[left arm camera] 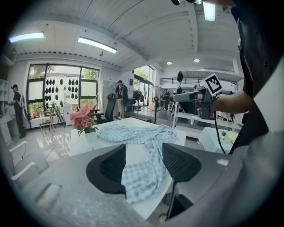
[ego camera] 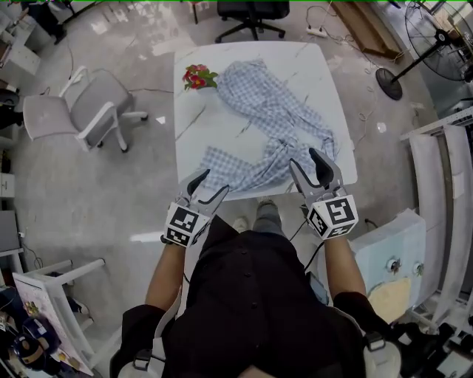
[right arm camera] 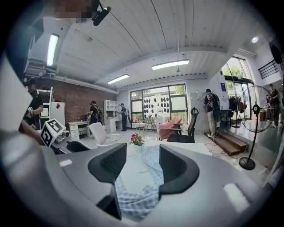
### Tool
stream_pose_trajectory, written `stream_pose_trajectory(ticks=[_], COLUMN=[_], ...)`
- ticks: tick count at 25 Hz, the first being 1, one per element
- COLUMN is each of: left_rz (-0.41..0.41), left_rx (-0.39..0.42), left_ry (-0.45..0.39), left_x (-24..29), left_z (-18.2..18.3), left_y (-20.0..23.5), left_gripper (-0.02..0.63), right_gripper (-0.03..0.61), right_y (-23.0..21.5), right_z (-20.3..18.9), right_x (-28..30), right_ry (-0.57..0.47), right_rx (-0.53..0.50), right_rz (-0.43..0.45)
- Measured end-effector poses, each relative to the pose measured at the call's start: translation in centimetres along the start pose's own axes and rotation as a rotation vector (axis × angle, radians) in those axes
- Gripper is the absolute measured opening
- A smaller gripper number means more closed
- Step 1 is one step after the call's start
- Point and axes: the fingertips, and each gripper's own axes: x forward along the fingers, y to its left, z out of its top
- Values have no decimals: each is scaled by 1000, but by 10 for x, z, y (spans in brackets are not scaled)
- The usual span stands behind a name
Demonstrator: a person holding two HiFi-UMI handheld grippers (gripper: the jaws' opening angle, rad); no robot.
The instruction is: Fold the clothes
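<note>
A blue-and-white checked shirt [ego camera: 272,125] lies crumpled across the white table [ego camera: 203,122], running from the far middle to the near edge. Its near hem [left arm camera: 144,175] shows between the left jaws, and a bunched part [right arm camera: 142,197] shows between the right jaws. My left gripper [ego camera: 207,186] hovers at the table's near left edge, jaws apart, gripping nothing. Over the near right edge, just above the cloth, my right gripper [ego camera: 316,168] is also open and not touching the shirt.
A small pot of red flowers [ego camera: 196,77] stands at the table's far left corner. A grey chair [ego camera: 85,107] sits left of the table, a black office chair [ego camera: 253,15] beyond it, a floor fan [ego camera: 432,44] and white rack [ego camera: 443,192] to the right.
</note>
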Motion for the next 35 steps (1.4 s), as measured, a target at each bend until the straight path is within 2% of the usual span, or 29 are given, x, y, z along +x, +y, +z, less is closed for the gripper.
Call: stream_pose_trajectory(ticks=[8,16,21,25,29,35], left_rz=[13,30,64,102,138,185], left_rx=[-36,-64,-125,-169,-192,-207], left_ry=[27,122,152,159,152,132], left_x=[36,68,73,75,84,112], left_z=[12,-24,-40,-44,-44,-32], left_y=[17,35,40,46,56,83], left_gripper=[240,198,196,196,196,196], right_gripper=[201,175,158,158,158,158], right_y=[-28,-49,-56,-58,-67,-104], right_z=[-3,-41,-79,-92,-94,-98], right_x=[71,160,195,217,253,290], right_ry=[49,203,312,344,358,378], right_rx=[-31,-143,-205,-215,-254,-298], right_rz=[107,248,307,356,372,339])
